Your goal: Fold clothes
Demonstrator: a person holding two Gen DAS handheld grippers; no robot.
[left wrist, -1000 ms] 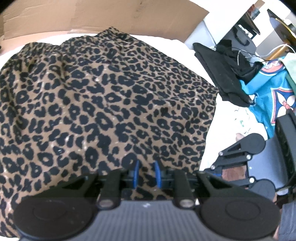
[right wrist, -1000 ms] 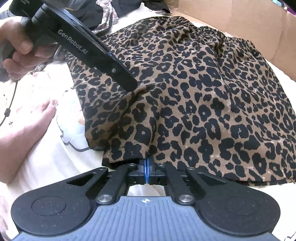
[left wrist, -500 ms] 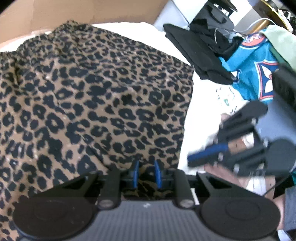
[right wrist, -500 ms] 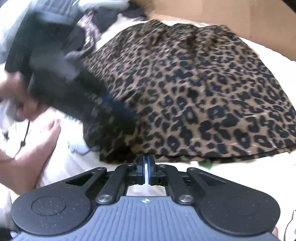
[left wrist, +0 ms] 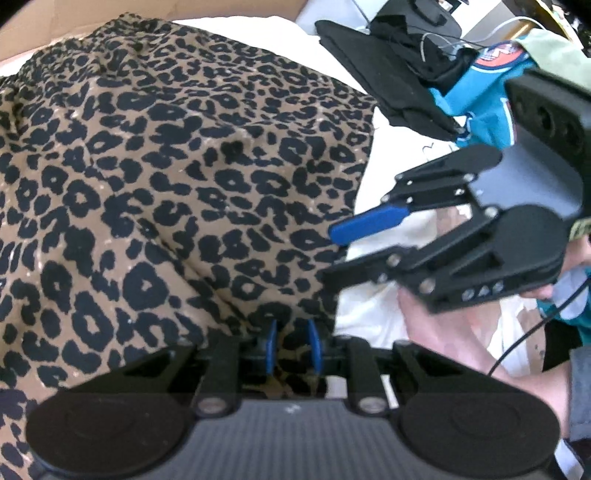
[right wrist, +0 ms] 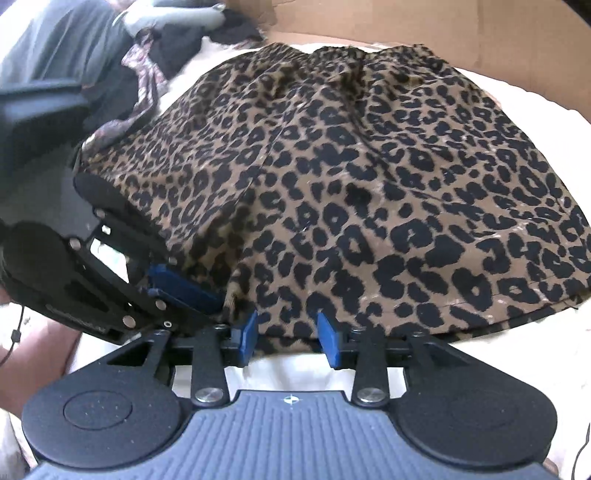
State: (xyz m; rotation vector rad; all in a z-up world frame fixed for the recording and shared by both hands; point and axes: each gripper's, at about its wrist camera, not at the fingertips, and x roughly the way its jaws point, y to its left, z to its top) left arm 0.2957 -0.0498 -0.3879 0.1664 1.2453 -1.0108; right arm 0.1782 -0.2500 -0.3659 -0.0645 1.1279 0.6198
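Note:
A leopard-print garment (left wrist: 177, 177) lies spread on a white surface and fills both views (right wrist: 369, 184). My left gripper (left wrist: 291, 347) is shut on a fold of its near hem, with cloth pinched between the blue pads. My right gripper (right wrist: 288, 336) is open, its blue fingers (right wrist: 246, 334) apart at the garment's near edge, with nothing between them. In the left wrist view the right gripper (left wrist: 332, 251) hangs open just right of the garment's edge. In the right wrist view the left gripper (right wrist: 218, 295) grips the hem just to the left of mine.
Brown cardboard (right wrist: 443, 33) stands behind the garment. A black folded garment (left wrist: 388, 77) and a blue printed one (left wrist: 480, 103) lie at the far right. Dark and patterned clothes (right wrist: 147, 74) are piled at the far left. The person's hand (left wrist: 461, 325) holds the right gripper.
My right gripper has let go of the hem and opened. Both grippers have moved toward each other, and the garment's near edge has shifted with the left one.

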